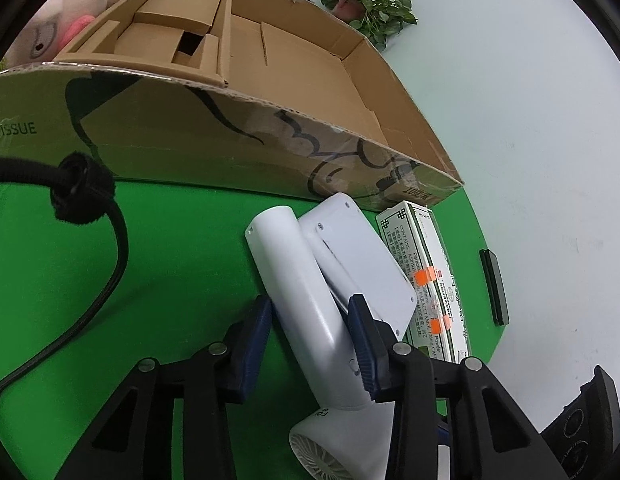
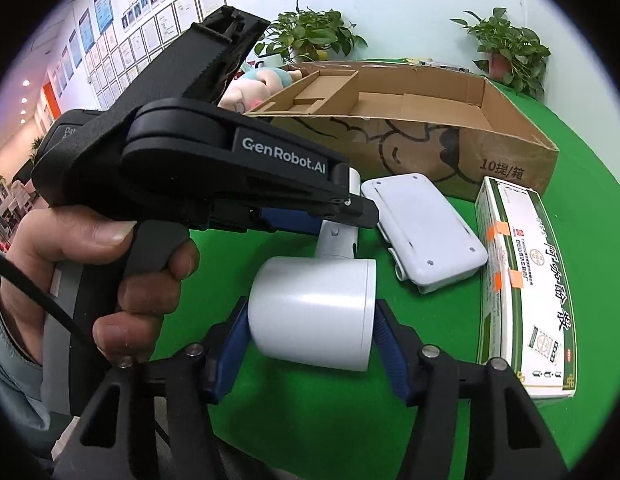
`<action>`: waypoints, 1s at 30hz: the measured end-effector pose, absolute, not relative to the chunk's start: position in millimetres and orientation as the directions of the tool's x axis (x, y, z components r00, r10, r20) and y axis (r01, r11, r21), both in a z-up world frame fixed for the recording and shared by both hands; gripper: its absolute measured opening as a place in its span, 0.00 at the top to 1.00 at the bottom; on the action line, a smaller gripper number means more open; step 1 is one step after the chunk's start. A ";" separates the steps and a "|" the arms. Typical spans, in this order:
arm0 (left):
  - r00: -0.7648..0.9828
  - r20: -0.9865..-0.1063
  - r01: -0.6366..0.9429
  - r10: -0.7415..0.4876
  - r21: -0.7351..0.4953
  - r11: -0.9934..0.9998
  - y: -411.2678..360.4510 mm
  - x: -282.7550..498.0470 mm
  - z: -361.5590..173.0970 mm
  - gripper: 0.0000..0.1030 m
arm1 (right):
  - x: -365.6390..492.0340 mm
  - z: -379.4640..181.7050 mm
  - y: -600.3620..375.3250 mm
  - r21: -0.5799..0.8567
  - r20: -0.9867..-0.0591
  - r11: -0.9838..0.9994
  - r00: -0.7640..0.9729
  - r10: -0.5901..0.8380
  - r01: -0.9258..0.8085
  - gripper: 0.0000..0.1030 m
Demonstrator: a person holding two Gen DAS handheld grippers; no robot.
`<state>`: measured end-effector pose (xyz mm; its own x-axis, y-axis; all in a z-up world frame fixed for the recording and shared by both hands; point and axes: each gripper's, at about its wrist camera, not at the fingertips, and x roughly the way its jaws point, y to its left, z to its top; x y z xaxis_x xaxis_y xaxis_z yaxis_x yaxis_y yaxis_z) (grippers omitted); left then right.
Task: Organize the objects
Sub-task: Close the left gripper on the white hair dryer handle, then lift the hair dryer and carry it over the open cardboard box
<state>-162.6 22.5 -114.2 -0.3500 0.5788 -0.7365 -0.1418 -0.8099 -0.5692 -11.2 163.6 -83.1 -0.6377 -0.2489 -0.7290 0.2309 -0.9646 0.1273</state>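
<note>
- The white hair dryer (image 2: 314,312) lies on the green worktop (image 1: 169,248), just in front of the cardboard box (image 2: 510,148).
- The right tongs (image 2: 310,344) clamp its barrel, a blue pad pressed on each end.
- The left tongs (image 1: 310,344) straddle its handle (image 1: 305,300); both pads appear to touch, so they likely grip it.
- Risk: the smooth, rounded shell could slip or twist if the two hands lift unevenly.
- Farther on, the flat white device (image 2: 424,232) leans against the handle and the medicine box (image 2: 526,280) sits beside it; a lift may drag either.
</note>
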 end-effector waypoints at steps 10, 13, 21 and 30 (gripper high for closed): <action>-0.356 -0.723 -0.153 0.592 -0.580 -0.800 20.5 -153.4 -106.5 0.68 | 0.0 -82.8 156.1 0.101 -0.729 -0.975 -0.652 -0.208 0.198 0.44; -0.386 -0.708 -0.164 0.592 -0.578 -0.799 19.0 -151.2 -92.5 0.68 | 2.2 -76.2 156.4 0.100 -0.705 -0.976 -0.678 -0.205 0.191 0.44; -0.477 -0.670 -0.239 0.569 -0.525 -0.817 26.8 -148.2 -39.4 0.71 | -2.7 -55.2 160.7 0.097 -0.643 -0.975 -0.735 -0.214 0.199 0.44; -0.537 -0.637 -0.313 0.552 -0.458 -0.832 36.4 -168.1 17.2 0.71 | -33.6 -28.4 170.3 0.090 -0.584 -0.975 -0.783 -0.215 0.202 0.44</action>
